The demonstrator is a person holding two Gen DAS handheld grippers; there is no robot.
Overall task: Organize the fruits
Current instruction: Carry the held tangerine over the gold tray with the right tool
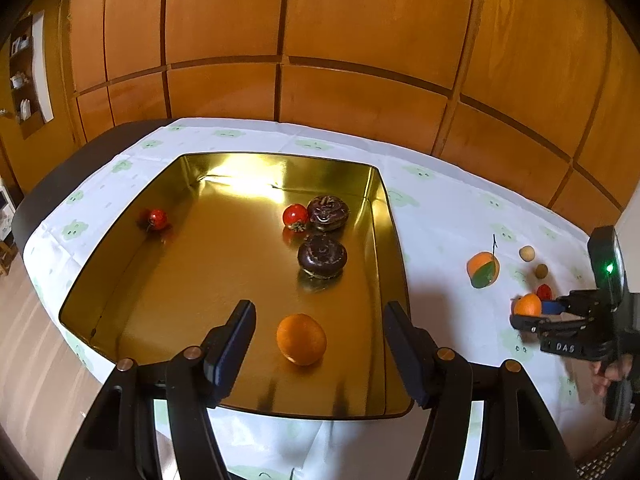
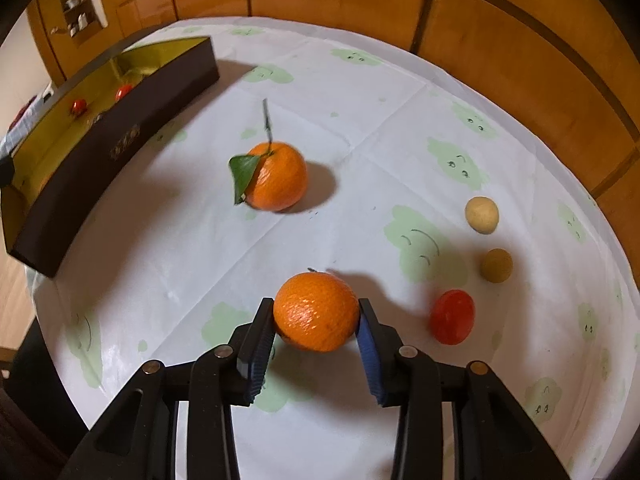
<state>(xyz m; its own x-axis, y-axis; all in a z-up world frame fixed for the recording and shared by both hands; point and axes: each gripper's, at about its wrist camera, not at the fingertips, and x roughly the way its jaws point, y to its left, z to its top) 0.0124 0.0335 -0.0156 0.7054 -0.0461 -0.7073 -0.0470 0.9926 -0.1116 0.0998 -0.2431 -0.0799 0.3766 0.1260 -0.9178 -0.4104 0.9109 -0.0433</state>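
Note:
A gold tin box [image 1: 120, 264] holds an orange [image 1: 301, 338], two tomatoes [image 1: 295, 216] [image 1: 157, 218] and two dark round fruits [image 1: 322, 256]. My left gripper [image 1: 320, 312] is open above the box's near end, with the orange between and just beyond its fingers. My right gripper [image 2: 316, 308] is shut on an orange [image 2: 316, 311] above the tablecloth; it also shows in the left wrist view [image 1: 528, 312]. A leafed orange [image 2: 276, 176], a red tomato [image 2: 452, 317] and two small tan fruits [image 2: 482, 214] [image 2: 496, 265] lie on the cloth.
The box [image 2: 120, 136] stands at the left in the right wrist view, its dark outer wall facing me. The white cloth with green prints [image 2: 400, 120] covers a round table. A wooden panelled wall [image 1: 320, 40] is behind it.

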